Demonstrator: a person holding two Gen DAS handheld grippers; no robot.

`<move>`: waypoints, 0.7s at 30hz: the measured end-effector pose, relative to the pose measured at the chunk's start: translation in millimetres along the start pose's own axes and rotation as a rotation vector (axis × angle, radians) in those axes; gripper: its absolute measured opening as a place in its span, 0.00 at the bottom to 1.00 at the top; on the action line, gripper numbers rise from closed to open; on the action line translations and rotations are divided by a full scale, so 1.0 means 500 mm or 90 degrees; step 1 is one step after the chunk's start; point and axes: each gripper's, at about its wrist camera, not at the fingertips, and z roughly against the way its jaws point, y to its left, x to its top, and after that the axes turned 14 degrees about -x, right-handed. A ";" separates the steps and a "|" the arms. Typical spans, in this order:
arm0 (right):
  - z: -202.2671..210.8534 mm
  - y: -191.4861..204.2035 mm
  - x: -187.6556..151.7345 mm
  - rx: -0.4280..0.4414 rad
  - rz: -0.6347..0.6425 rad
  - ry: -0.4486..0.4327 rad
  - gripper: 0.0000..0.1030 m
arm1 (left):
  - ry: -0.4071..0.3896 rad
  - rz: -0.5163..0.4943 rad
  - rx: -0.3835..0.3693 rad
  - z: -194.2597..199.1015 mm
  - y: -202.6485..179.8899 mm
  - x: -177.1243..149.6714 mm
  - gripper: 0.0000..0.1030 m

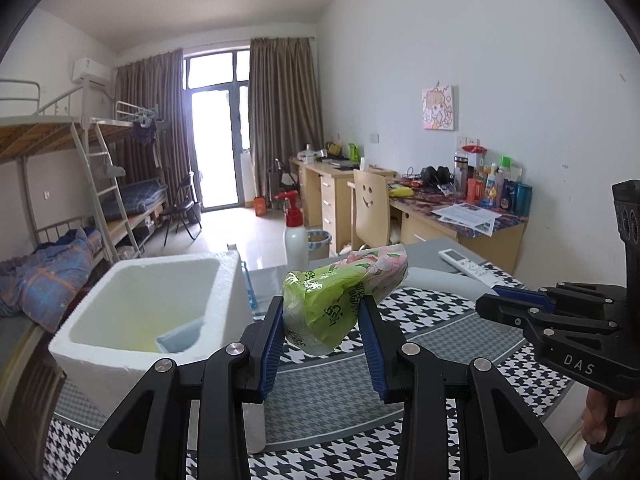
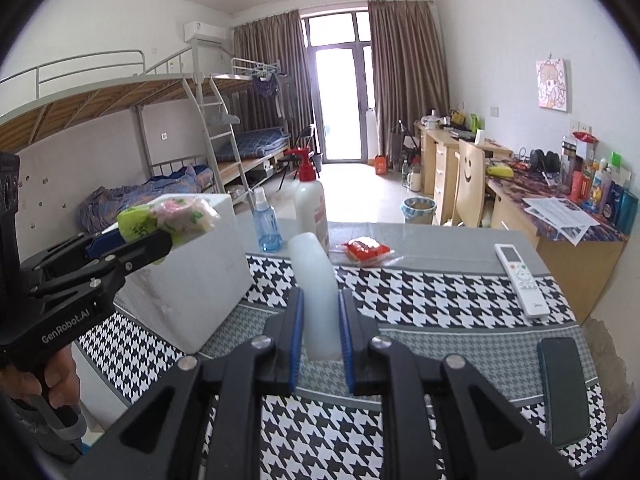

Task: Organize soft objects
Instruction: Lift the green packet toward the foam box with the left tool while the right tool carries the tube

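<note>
While clamped: tissue pack (image 1: 340, 292) between left claw (image 1: 322, 336) pads.

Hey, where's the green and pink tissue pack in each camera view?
Left wrist view: the tissue pack sits centre frame, clamped in the left tongs.
Right wrist view: the tissue pack is at left, above the foam box.
Shared landmark: the red-capped spray bottle.

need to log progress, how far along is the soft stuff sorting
Done: one pale blue item already lies in the foam box. In hand: the left gripper is shut on a green tissue pack, the right gripper on a white soft piece. Left: both still need placing, and a red packet remains on the table.
</note>
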 end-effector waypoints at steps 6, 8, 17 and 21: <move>0.009 0.007 0.020 0.005 -0.001 -0.022 0.20 | -0.015 -0.001 0.011 0.013 0.009 0.014 0.37; 0.013 0.010 0.027 0.009 0.000 -0.030 0.20 | -0.026 -0.003 0.019 0.022 0.014 0.022 0.37; 0.023 0.035 0.058 0.025 0.007 -0.053 0.20 | -0.056 0.005 0.053 0.056 0.043 0.043 0.37; 0.020 0.051 0.064 0.040 0.012 -0.059 0.20 | -0.059 0.009 0.069 0.064 0.057 0.044 0.37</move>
